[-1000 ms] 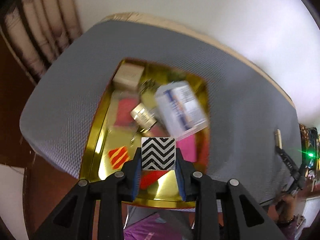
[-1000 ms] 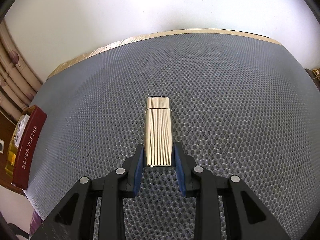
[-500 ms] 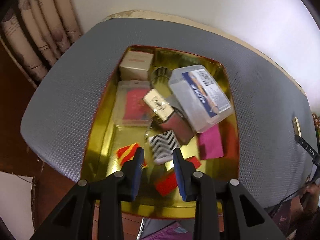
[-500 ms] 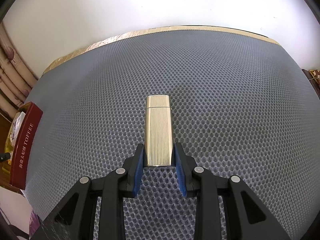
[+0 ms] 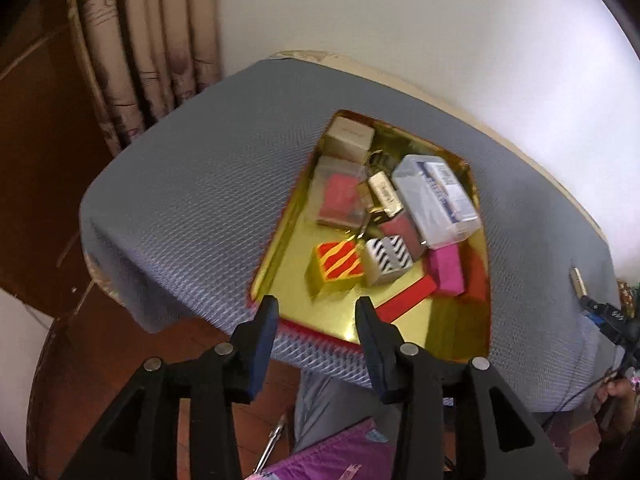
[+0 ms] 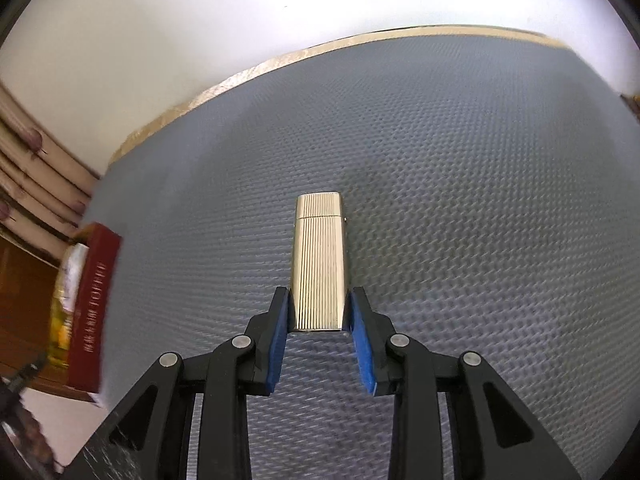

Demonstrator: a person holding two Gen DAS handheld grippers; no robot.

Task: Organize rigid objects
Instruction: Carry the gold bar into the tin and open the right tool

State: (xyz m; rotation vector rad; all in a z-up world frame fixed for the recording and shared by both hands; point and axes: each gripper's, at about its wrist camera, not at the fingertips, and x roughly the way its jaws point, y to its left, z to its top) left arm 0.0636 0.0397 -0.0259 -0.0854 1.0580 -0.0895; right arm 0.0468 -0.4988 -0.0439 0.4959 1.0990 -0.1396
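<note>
A gold-lined tin (image 5: 280, 264) sits on the grey mesh table. It holds several small boxes, among them a black-and-white zigzag box (image 5: 388, 258), a red-and-yellow striped box (image 5: 340, 262), a pink box (image 5: 446, 270) and a clear plastic case (image 5: 436, 200). My left gripper (image 5: 316, 312) is open and empty, above the tin's near edge. My right gripper (image 6: 319, 304) is shut on a ribbed gold lighter (image 6: 319, 256), just over the mesh. That lighter also shows far right in the left wrist view (image 5: 579, 281).
The tin's red outer side (image 6: 94, 308) stands at the left in the right wrist view. Curtains (image 5: 148, 48) hang behind the table's left corner. The table's front edge (image 5: 168, 300) drops to a brown floor. The white wall is close behind.
My left gripper let go of the zigzag box, which now lies in the tin, then opened wider and drew back and left. The right gripper stays shut on the lighter and has turned slightly.
</note>
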